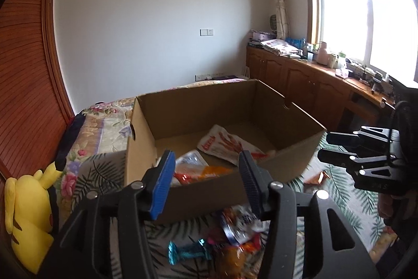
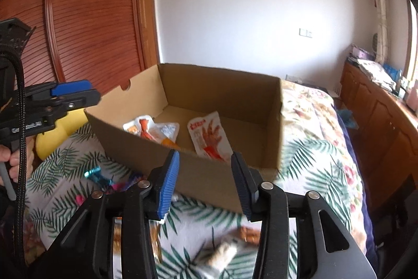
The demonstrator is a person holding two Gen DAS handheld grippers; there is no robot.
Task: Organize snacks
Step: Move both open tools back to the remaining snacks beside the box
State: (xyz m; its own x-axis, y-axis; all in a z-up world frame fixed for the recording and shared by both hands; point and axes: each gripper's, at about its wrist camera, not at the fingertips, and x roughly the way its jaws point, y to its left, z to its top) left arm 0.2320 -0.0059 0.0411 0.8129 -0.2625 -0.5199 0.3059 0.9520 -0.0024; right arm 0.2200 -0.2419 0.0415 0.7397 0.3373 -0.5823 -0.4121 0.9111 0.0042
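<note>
A yellow plush toy (image 1: 28, 216) lies beside the floral bedspread (image 2: 313, 122) — wooden cabinets (image 1: 300, 80) line the window wall.

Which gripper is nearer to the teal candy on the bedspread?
The left gripper is nearer: the teal candy lies just below it. The right gripper is farther away, to the candy's right.

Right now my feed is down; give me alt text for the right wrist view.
The right tool hangs open and empty just short of a cardboard box on a leaf-print bedspread. Snack packets lie inside; loose candies lie outside, and the left tool is at left.
</note>
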